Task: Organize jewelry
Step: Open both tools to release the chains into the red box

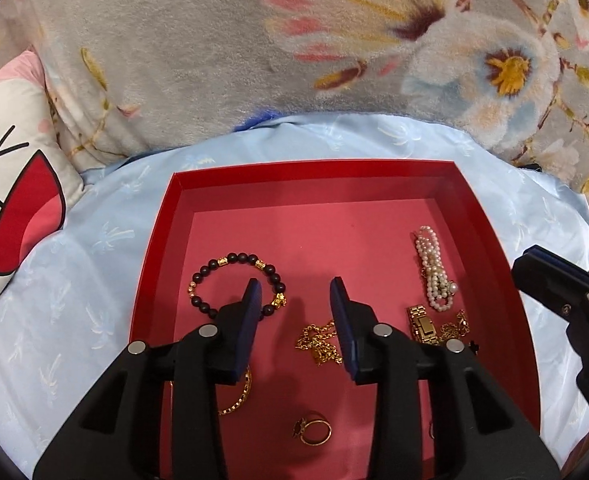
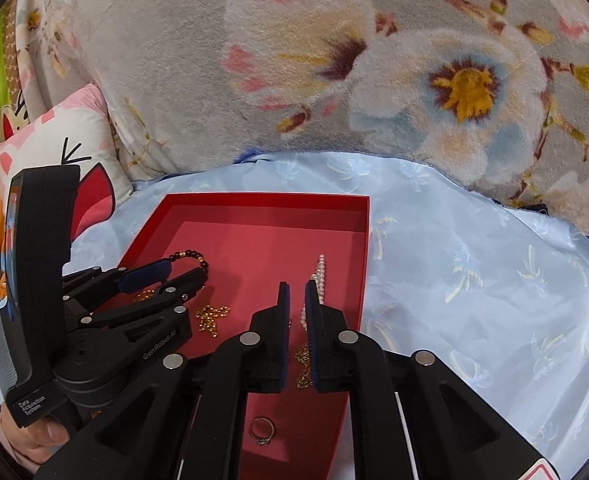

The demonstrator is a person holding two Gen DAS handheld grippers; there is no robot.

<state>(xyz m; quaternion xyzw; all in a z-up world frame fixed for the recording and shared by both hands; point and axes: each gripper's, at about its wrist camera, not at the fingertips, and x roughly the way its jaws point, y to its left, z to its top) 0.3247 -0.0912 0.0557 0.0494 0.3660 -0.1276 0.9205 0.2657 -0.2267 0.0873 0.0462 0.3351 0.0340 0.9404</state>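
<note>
Hovering over the shallow red cardboard box (image 1: pixel 490 240), your left gripper (image 1: pixel 296 294) has its jaws spread and empty above the tangled gold chain (image 1: pixel 318 344); your right gripper (image 2: pixel 297 292) is nearly closed, holding nothing, near the white pearl bracelet (image 1: pixel 434 270) by the right wall. Every piece already lies inside, still scattered, so the sorting looks unfinished.

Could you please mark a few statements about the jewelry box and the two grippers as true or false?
1. The dark beaded bracelet lies inside the red box. True.
2. The left gripper is clamped on the pearl bracelet. False: its jaws are open and hold nothing.
3. A gold ring lies near the box's near edge. True.
4. The box sits on a wooden table. False: it rests on a light blue cloth.
5. The right gripper holds nothing. True.
</note>
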